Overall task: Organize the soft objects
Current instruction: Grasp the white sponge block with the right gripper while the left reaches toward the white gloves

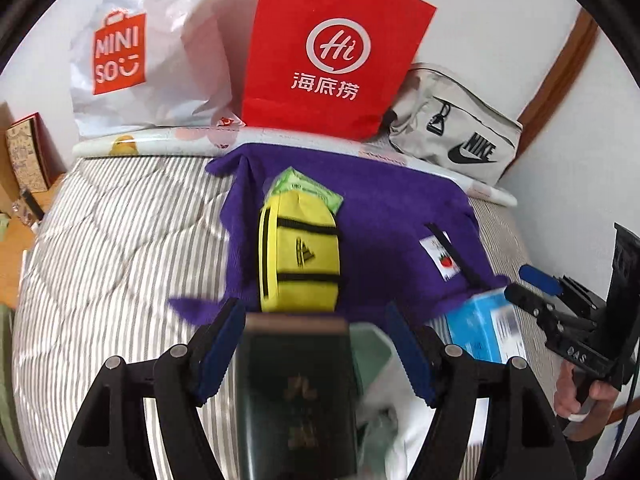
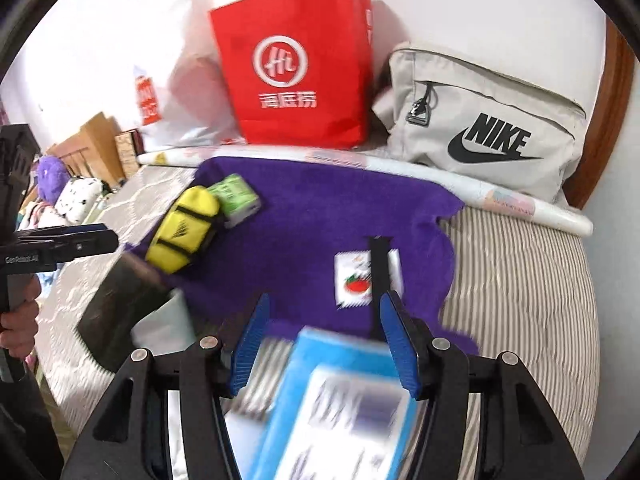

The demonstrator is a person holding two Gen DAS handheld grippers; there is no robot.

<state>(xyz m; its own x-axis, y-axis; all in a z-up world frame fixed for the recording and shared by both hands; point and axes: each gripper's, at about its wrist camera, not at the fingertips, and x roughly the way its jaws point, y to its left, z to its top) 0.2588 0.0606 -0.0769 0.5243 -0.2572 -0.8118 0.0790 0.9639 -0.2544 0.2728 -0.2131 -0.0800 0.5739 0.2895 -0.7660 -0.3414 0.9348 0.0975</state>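
Beside purple cloth's (image 2: 320, 216) edge, bare striped bedding (image 2: 520, 280).

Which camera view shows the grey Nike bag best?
The right wrist view shows the grey Nike bag best: it is large there, with its logo, zip pull and front pocket all plain. In the left wrist view the same bag is small, near the upper right edge, its left end hidden behind the red paper bag.

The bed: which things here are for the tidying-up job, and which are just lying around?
Job, probably: purple cloth, yellow pouch, green pack, blue pack, dark pack.
Lying around: red bag, white Miniso bag, grey Nike bag.
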